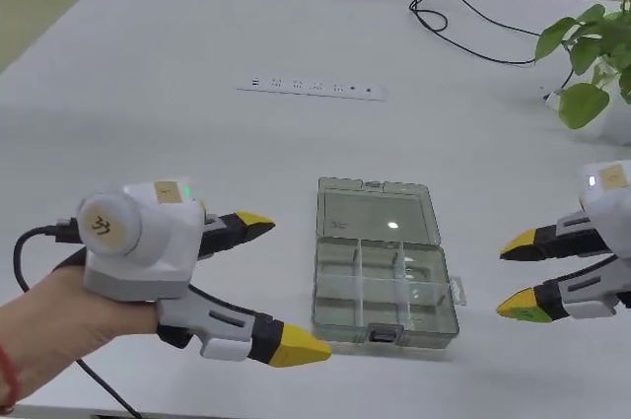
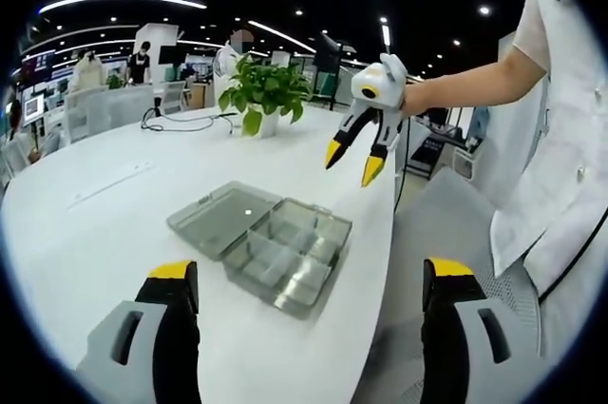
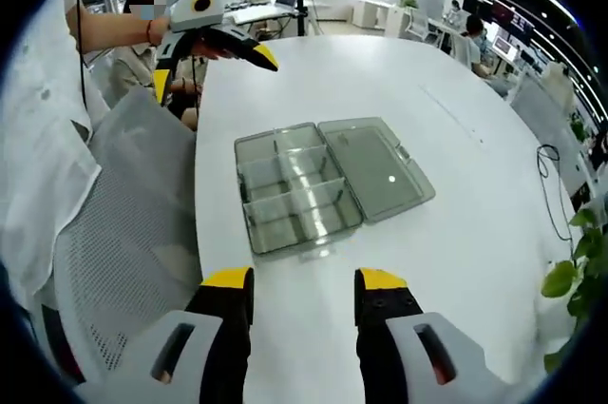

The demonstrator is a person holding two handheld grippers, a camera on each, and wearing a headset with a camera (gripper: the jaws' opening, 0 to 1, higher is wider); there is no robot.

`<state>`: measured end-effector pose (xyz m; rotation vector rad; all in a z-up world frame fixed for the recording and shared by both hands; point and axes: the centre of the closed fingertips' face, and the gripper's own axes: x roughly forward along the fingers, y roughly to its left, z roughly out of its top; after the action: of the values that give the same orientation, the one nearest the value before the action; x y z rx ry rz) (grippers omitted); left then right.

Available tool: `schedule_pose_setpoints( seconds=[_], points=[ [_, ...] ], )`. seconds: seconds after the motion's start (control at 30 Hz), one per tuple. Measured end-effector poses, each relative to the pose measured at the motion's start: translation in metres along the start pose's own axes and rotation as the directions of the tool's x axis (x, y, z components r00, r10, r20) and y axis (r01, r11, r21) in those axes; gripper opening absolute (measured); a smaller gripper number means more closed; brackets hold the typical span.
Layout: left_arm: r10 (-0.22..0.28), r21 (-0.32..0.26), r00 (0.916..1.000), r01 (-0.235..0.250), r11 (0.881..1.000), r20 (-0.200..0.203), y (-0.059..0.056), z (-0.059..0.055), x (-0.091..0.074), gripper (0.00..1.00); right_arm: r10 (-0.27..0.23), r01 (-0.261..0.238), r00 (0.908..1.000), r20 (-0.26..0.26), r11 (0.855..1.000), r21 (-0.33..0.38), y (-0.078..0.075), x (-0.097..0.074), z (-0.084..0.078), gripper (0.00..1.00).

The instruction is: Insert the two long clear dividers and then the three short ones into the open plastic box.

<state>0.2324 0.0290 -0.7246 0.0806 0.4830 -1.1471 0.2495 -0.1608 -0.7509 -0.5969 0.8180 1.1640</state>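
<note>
White table point(image 1: 197, 123), open plastic box point(image 1: 385, 291) sits dead between the grippers, left gripper point(image 1: 291, 287) a touch nearer than right gripper point(image 1: 505, 281); both gaping, empty.

box point(image 1: 380, 210): clear glossy plastic (grey-tinted) | dividers point(image 1: 358, 259): clear smooth plastic | table point(image 1: 177, 143): smooth matt white

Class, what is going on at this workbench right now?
A person holds two tools over a white table. The left tool and right tool are both open and empty, one on each side of the open plastic box. Clear dividers already stand in its tray; neither tool touches it.
</note>
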Motion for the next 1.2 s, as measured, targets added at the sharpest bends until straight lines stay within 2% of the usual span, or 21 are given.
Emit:
schedule_pose_setpoints(
  seconds=[0.4,0.63,0.9,1.2],
  points=[
    [0.004,0.002,0.9998,-0.003,1.000,-0.020,0.004,-0.004,-0.003,1.00,-0.041,0.038,0.9980,0.047,0.998,0.059,-0.003,-0.010,-0.010,0.61],
    [0.005,0.011,0.9991,-0.004,1.000,-0.043,0.005,-0.009,-0.004,1.00,-0.059,0.053,0.9957,0.071,0.995,0.083,-0.003,-0.014,-0.015,0.67],
    [0.014,0.008,0.9986,-0.014,1.000,-0.050,0.007,-0.013,-0.008,1.00,-0.069,0.061,0.9946,0.078,0.994,0.091,-0.001,-0.018,-0.017,0.69],
    [0.018,0.010,0.9988,-0.017,1.000,-0.045,0.005,-0.012,-0.011,1.00,-0.068,0.061,0.9940,0.085,0.994,0.086,0.001,-0.018,-0.013,0.70]
  ],
)
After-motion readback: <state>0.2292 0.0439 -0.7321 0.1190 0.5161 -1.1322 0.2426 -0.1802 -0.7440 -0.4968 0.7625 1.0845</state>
